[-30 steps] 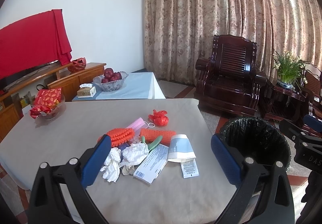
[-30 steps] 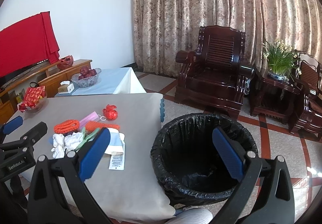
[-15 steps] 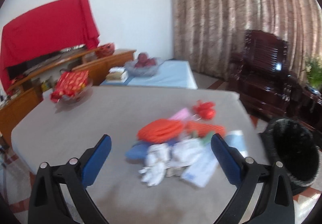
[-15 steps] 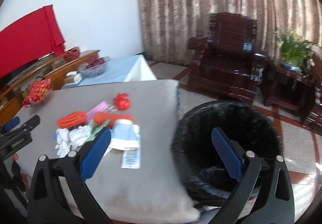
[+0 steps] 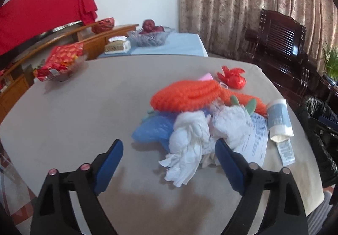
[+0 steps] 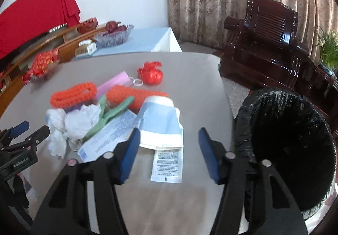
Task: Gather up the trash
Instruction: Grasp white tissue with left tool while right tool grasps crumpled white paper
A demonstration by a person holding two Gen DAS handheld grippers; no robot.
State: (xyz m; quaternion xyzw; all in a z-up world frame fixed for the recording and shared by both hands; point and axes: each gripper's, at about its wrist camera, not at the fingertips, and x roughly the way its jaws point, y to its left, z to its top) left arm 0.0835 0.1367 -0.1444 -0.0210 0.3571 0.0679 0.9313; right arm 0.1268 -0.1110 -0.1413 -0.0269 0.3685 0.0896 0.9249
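Blue bag [image 5: 155, 128]: far side hidden under orange netting [image 5: 186, 95] and crumpled tissue [image 5: 190, 142].
Printed leaflet [image 6: 109, 135]: text too blurred to read.
Sachet label [image 6: 168, 160]: print too small to read.
Bin [image 6: 289, 146]: inside too dark; near side cut off.
Snack bowl [image 5: 61, 64]: blurred.

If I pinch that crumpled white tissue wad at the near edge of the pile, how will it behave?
The crumpled white tissue looks soft and light, so it should squash flat. Its loose tail hangs toward the table edge and will likely dangle. It lies against the blue bag, which might drag along.
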